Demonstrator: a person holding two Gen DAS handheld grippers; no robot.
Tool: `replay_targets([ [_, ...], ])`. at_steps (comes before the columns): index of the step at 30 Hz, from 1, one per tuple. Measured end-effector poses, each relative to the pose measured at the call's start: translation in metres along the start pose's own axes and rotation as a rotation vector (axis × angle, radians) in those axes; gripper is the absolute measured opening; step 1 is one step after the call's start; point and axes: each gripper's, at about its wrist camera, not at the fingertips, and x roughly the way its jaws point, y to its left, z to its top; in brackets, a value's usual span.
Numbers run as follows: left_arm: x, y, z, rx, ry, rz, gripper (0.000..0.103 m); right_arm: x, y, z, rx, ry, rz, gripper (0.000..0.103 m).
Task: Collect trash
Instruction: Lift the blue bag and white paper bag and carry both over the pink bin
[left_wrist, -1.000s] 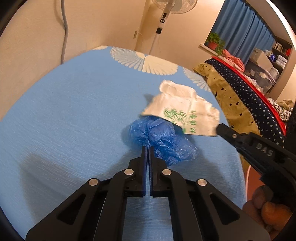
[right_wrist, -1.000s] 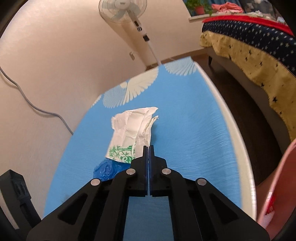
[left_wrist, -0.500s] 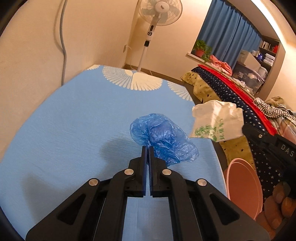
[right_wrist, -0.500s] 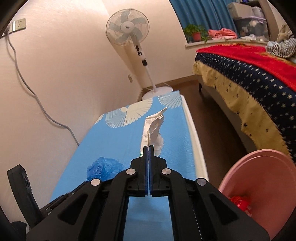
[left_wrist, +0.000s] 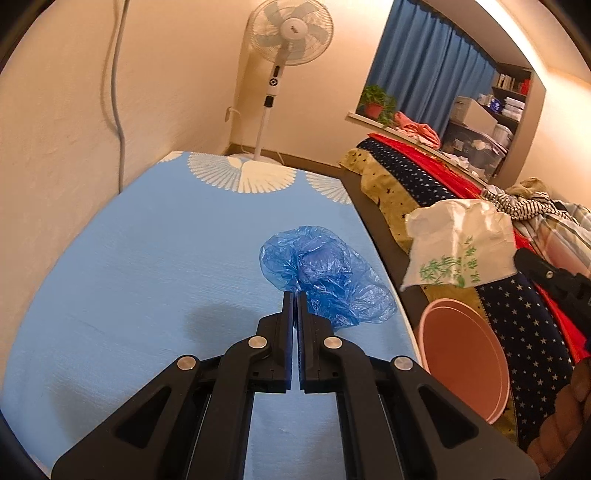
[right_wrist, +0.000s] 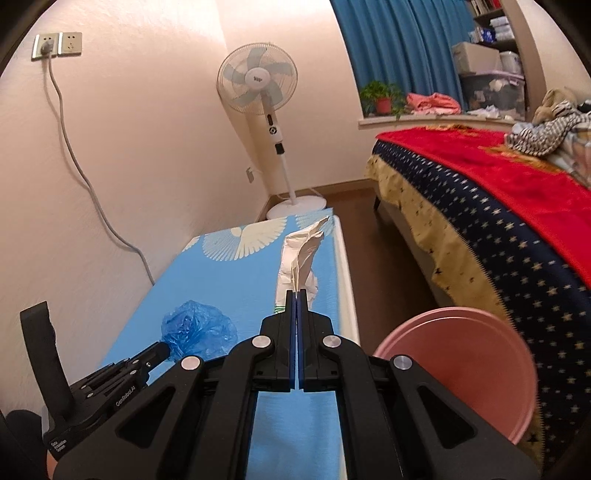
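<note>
My left gripper (left_wrist: 294, 295) is shut on a crumpled blue plastic bag (left_wrist: 325, 280) and holds it lifted over the blue table (left_wrist: 147, 266). The bag also shows in the right wrist view (right_wrist: 197, 326). My right gripper (right_wrist: 296, 293) is shut on a white paper wrapper with green print (right_wrist: 299, 258) and holds it in the air. In the left wrist view the wrapper (left_wrist: 460, 247) hangs off the table's right side, above a pink bin (left_wrist: 461, 354). The bin (right_wrist: 461, 369) stands on the floor by the table's right edge.
A standing fan (right_wrist: 266, 110) is beyond the table's far end. A bed with a starred cover (right_wrist: 498, 221) runs along the right, across a narrow floor strip. A wall with a grey cable (right_wrist: 85, 184) borders the table's left.
My right gripper has lifted the white wrapper off the table and carried it right, to above the pink bin. My left gripper has raised the blue bag.
</note>
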Motion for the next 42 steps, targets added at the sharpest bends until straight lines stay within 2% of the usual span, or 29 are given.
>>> replay_targets([
  [10,-0.019,-0.022,-0.005,0.051,-0.026,-0.036,0.002,-0.049,-0.014,0.003,-0.024,-0.037,-0.04,0.001],
  [18,-0.019,-0.043,-0.009,0.09,-0.03,-0.086,0.002,-0.081,-0.029,0.014,-0.027,-0.068,-0.083,0.0],
  [28,-0.01,-0.074,-0.014,0.135,-0.022,-0.141,0.002,-0.081,-0.058,0.008,0.001,-0.033,-0.168,0.0],
  [42,0.018,-0.127,-0.03,0.202,0.025,-0.225,0.002,-0.075,-0.101,0.005,0.069,-0.021,-0.239,0.0],
])
